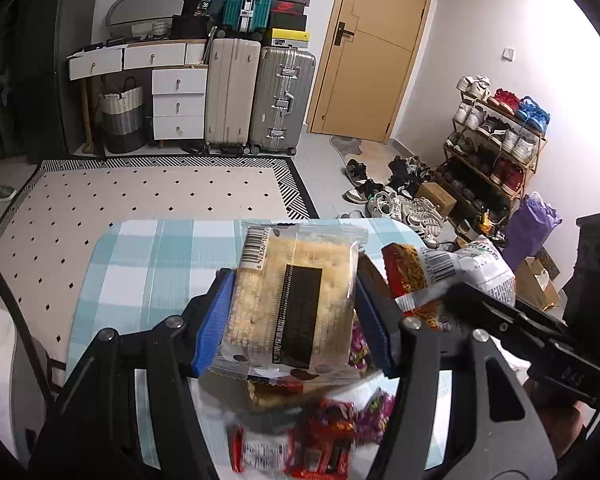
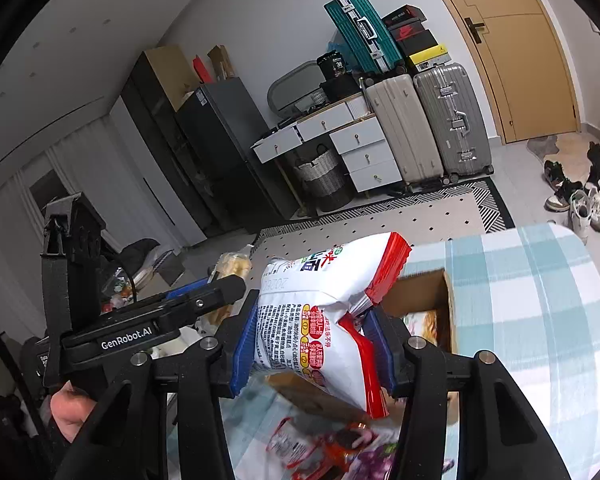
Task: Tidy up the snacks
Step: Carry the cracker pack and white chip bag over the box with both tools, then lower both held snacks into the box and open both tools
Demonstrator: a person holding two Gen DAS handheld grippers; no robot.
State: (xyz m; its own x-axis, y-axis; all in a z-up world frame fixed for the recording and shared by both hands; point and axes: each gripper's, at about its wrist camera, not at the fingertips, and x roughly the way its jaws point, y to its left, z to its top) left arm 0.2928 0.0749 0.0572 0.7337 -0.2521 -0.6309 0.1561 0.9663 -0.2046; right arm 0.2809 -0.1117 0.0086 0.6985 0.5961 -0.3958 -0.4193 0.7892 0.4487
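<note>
The left gripper (image 1: pixel 296 312) clamps a clear cracker pack (image 1: pixel 294 300), long axis pointing away. The right gripper (image 2: pixel 314 340) grips a white-and-red snack bag (image 2: pixel 320 312); the open cardboard box (image 2: pixel 420 296) lies just right of it, nearer the right hand.

Blue pads (image 1: pixel 216 320) line the black left gripper (image 1: pixel 296 312), which clamps a clear-wrapped beige cracker pack (image 1: pixel 296 300) bearing a black label. The white-and-red noodle bag (image 2: pixel 320 312) sits between the right gripper's (image 2: pixel 312 344) blue pads. Tablecloth (image 1: pixel 148 272): pale blue-and-white check. Loose red and purple wrappers (image 1: pixel 332 440) at its near edge.
</note>
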